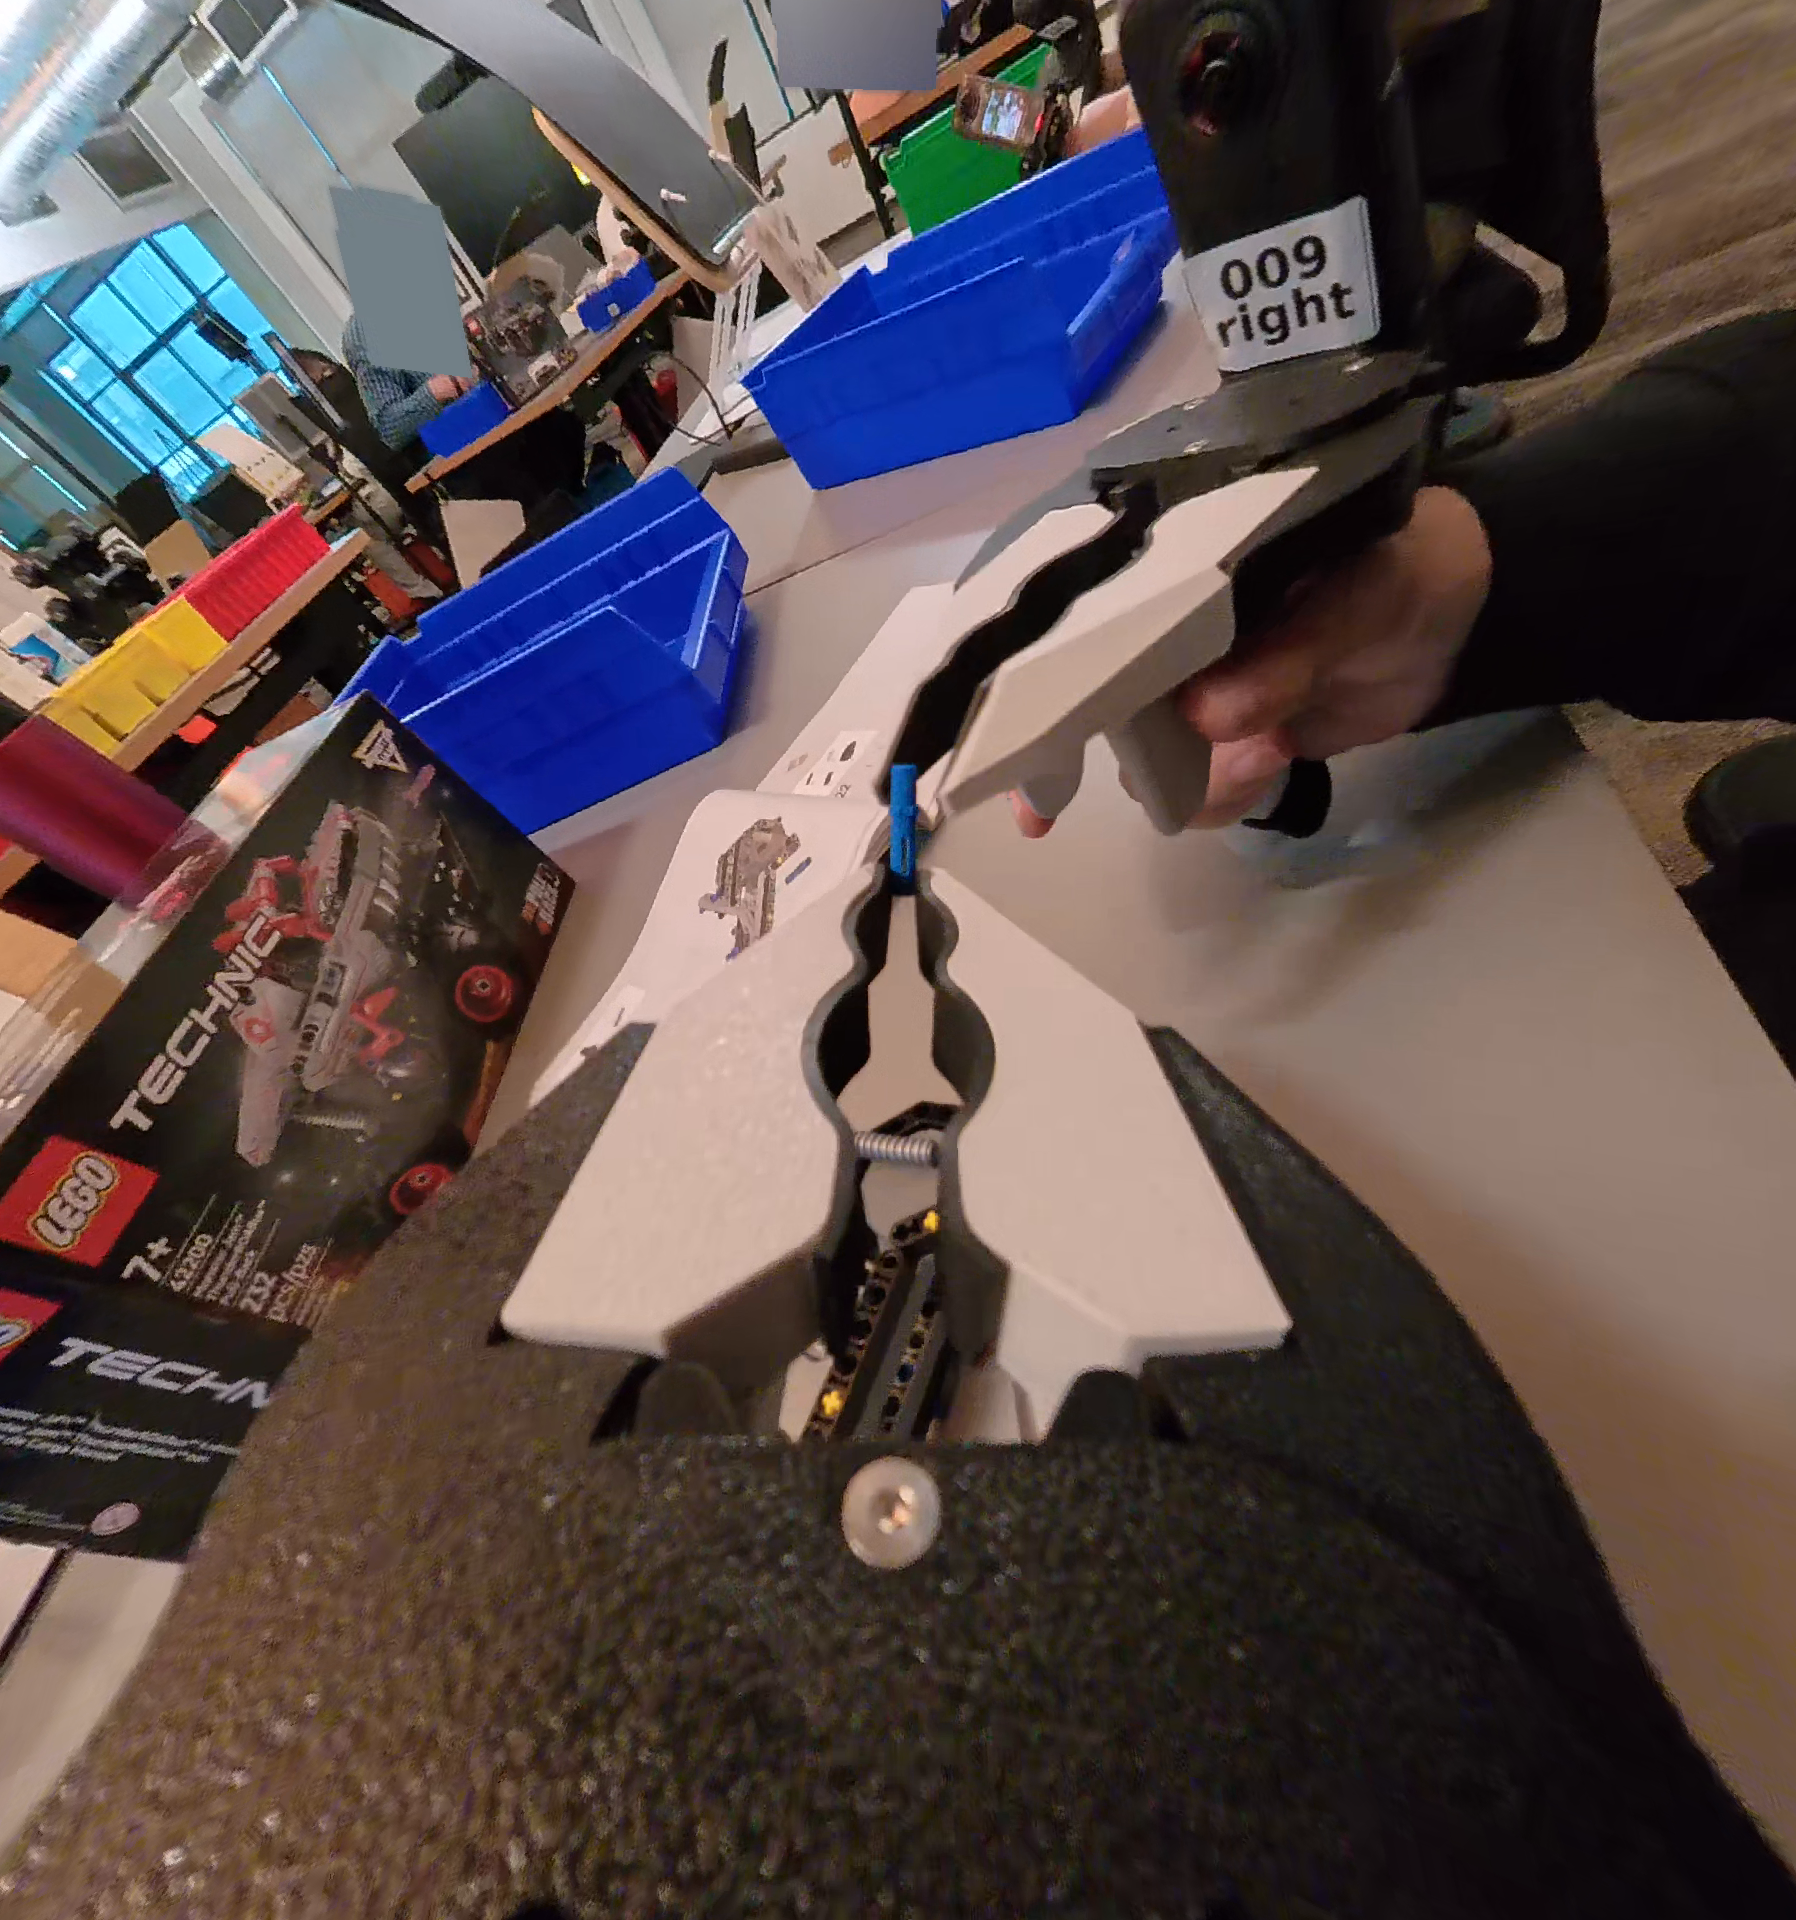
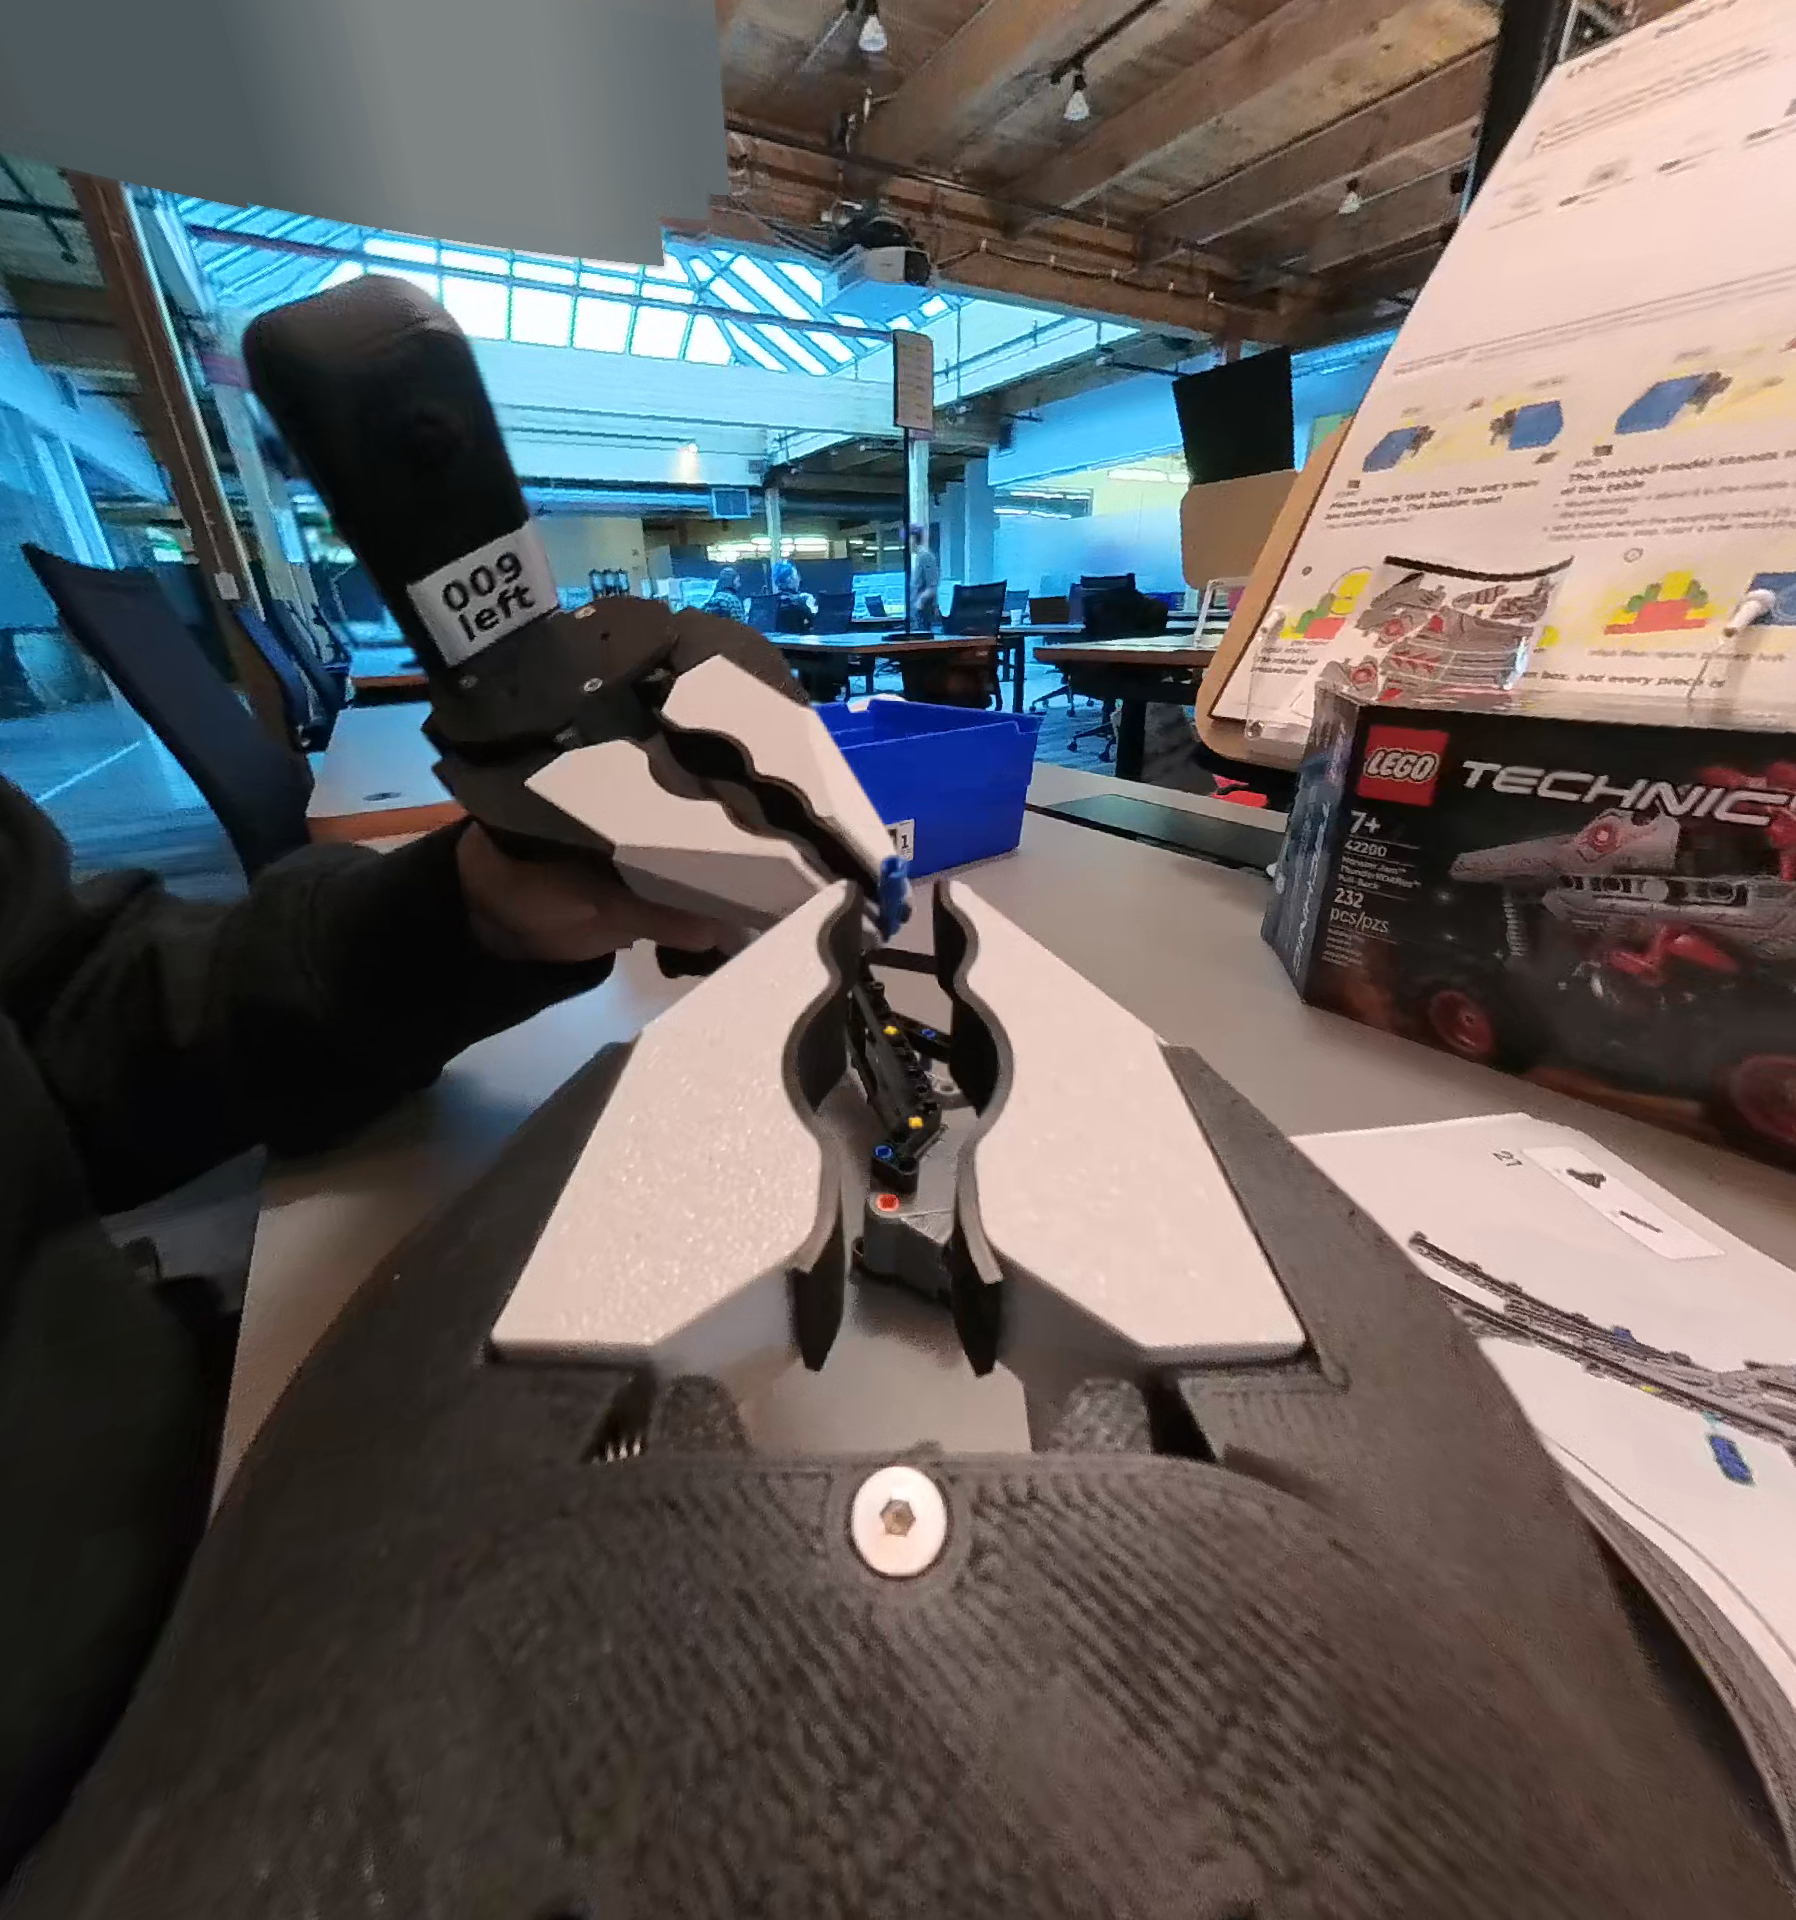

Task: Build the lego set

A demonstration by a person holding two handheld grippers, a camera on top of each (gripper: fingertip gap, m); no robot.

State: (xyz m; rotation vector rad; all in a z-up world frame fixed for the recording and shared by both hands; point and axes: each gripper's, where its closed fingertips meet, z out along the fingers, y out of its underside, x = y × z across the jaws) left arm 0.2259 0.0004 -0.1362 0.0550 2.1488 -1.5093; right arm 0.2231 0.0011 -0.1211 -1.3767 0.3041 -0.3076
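Note:
My left gripper (image 1: pixel 900 885) is shut on a small blue pin (image 1: pixel 902 821), which sticks up out of its fingertips. In the right wrist view the left gripper (image 2: pixel 873 857) comes in from the left with the blue pin (image 2: pixel 892 896) at its tip. My right gripper (image 2: pixel 896 902) has its jaws a little apart, with the pin in the gap at their tips. In the left wrist view the right gripper (image 1: pixel 925 792) comes down from the upper right, next to the pin's top. A black beam assembly (image 2: pixel 892 1075) lies on the table below both grippers and shows between the left fingers (image 1: pixel 878 1340).
The black set box (image 1: pixel 250 1039) stands to the left and shows on the right in the right wrist view (image 2: pixel 1600 894). An open instruction booklet (image 2: pixel 1652 1340) lies beside it. Blue bins (image 1: pixel 582 665) (image 1: pixel 956 332) sit farther back. A propped sheet board (image 2: pixel 1600 364) stands behind the box. Both grippers' tips are close together, under 4 cm apart.

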